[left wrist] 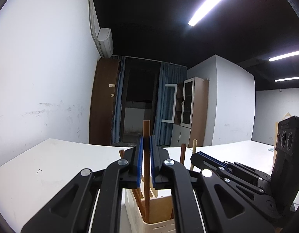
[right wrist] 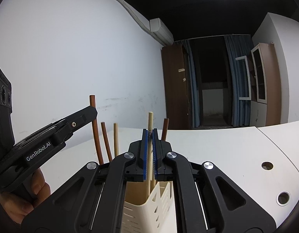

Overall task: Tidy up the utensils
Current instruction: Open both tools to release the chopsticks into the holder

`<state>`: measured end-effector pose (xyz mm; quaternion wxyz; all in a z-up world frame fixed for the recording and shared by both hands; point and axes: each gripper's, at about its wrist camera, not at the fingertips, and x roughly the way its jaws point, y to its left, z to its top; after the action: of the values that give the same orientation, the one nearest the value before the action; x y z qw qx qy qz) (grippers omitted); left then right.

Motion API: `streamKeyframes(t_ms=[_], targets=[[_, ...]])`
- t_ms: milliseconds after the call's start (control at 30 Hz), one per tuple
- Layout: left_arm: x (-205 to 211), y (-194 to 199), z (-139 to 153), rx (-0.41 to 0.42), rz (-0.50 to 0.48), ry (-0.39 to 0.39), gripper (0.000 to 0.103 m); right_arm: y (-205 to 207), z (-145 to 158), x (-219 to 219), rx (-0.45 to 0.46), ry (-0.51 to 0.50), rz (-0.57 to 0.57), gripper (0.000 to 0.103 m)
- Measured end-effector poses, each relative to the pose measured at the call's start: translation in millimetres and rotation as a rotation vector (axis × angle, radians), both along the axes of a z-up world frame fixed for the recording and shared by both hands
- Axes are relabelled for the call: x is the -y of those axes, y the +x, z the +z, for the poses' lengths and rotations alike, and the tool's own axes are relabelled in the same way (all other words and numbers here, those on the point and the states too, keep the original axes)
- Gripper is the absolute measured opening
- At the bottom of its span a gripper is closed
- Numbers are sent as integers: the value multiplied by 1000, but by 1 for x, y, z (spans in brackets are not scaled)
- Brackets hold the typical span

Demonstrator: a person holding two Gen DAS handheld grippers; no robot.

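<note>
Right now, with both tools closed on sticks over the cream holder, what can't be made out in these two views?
- Left wrist view: lower ends of the brown stick hidden inside the holder.
- Right wrist view: lower end of the pale stick hidden by the tool and holder.
- Both views: holder base cut off by the bottom edge.

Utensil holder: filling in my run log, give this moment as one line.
left tool: shut on dark chopstick | right tool: shut on light chopstick | both over utensil holder

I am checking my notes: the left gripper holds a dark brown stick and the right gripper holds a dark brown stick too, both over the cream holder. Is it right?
Not quite. The right gripper holds a pale stick, as the right wrist view shows. The rest stands.
</note>
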<state>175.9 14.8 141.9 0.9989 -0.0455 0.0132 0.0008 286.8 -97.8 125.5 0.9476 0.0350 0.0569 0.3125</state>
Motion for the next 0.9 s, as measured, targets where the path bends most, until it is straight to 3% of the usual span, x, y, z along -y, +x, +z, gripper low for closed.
streamKeyframes(t_ms=[667, 733, 800, 900], targets=[[-19, 20, -15, -101, 14, -44, 7, 7, -3, 3, -43, -17, -27, 5], [-22, 18, -14, -95, 19, -54, 13, 8, -1, 4, -43, -15, -30, 5], [-23, 15, -14, -88, 16, -57, 26, 9, 0, 6, -42, -15, -38, 5], [-24, 11, -12, -76, 21, -51, 26, 10, -1, 7, -44, -17, -42, 5]])
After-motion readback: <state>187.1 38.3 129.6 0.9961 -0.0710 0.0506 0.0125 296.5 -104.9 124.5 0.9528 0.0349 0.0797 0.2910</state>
